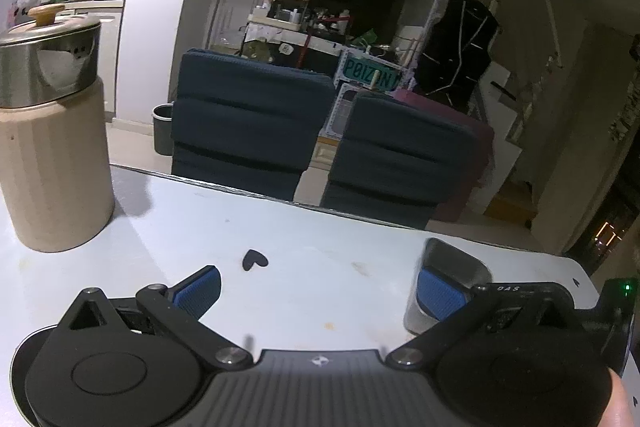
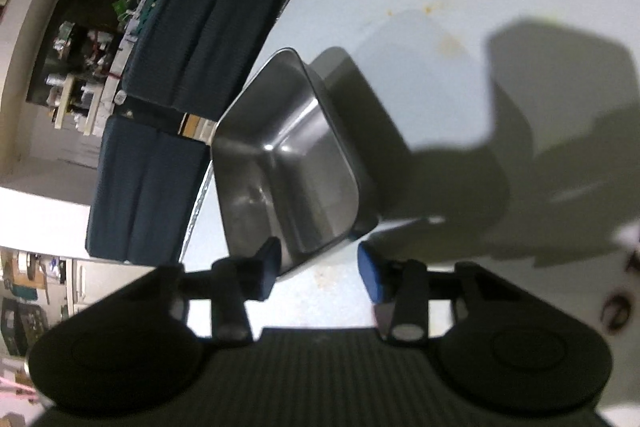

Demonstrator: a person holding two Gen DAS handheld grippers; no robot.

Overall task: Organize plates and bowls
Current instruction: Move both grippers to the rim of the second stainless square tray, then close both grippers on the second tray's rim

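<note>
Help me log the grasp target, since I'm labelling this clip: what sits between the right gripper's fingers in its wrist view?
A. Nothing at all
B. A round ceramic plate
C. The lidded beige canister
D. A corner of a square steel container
D: in the right wrist view, the near corner of the square steel container lies between the fingers of the right gripper.

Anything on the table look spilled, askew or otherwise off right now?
Two things. The steel square bowl sits right at the table edge by the chairs, one corner between the right gripper fingers. Faint yellowish stains mark the tabletop beside it. No spill or damage shows.
</note>
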